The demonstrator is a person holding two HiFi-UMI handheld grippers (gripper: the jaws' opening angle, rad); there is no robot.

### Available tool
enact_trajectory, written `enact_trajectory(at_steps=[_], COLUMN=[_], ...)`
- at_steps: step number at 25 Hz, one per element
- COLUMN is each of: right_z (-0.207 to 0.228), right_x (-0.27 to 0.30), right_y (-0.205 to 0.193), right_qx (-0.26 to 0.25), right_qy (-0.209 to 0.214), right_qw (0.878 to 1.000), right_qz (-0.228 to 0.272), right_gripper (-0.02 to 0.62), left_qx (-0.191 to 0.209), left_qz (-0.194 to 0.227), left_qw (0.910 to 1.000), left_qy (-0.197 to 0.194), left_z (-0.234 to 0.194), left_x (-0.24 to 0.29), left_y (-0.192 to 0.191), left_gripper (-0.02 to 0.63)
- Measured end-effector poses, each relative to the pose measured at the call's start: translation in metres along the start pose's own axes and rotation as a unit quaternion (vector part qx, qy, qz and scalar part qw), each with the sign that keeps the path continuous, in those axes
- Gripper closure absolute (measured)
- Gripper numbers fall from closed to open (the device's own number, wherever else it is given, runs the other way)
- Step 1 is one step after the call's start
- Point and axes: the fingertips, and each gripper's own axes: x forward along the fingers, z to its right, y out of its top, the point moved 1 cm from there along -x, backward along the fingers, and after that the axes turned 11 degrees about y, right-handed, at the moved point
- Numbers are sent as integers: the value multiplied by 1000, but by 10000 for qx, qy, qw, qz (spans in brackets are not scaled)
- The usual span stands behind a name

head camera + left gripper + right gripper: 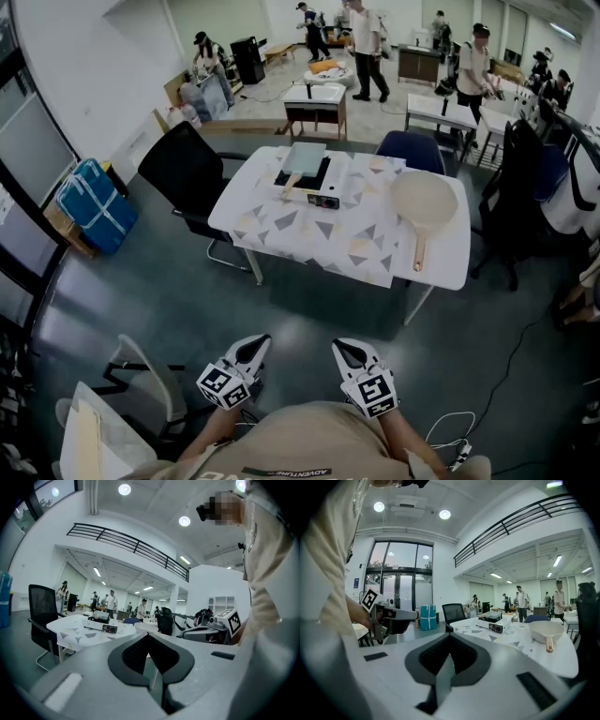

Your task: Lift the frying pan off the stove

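We stood well back from the white table (448, 267) in the upper middle of the head view, so the task had hardly begun. To us this was the approach, before any reach. The left gripper (259, 341) and the right gripper (339, 346) hung at the bottom of the frame, close to our body. Each had its jaws together with nothing between them, and both gripper views showed the tips meeting on empty air.

The stove (317, 192) sat on the patterned cloth (309, 234), left of the table's middle. The round cream frying pan (424, 199), with its wooden handle (419, 251) pointing toward us, lay at the table's right, apart from the stove and not on it. On the stove rested a flat, pale grey-green square thing (305, 157). We could not tell whether it was a second pan, a lid or a plate.

We judged that the next move called for walking up to the table, settling which piece was meant, then opening one pair of jaws and closing them on a handle.

The stove's top was too small to read, and the left gripper view showed no clear pan
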Motion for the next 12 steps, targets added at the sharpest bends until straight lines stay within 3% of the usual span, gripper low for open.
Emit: enact_trajectory(at_steps=[6,12], right_z=[-26,-65], right_x=[-17,7], right_y=[-29,-40], right_qx=[275,251], right_qy=[79,353], right_qw=[9986,9972], right_qz=[-446,-616], right_gripper=[597,597], left_qx=[-108,-206], left_qz=[-174,-406], left_qw=[9997,9989], left_qy=[-146,89], left_z=[25,16], left_x=[-26,-71], left_y=[-24,-53], left_gripper=[609,609])
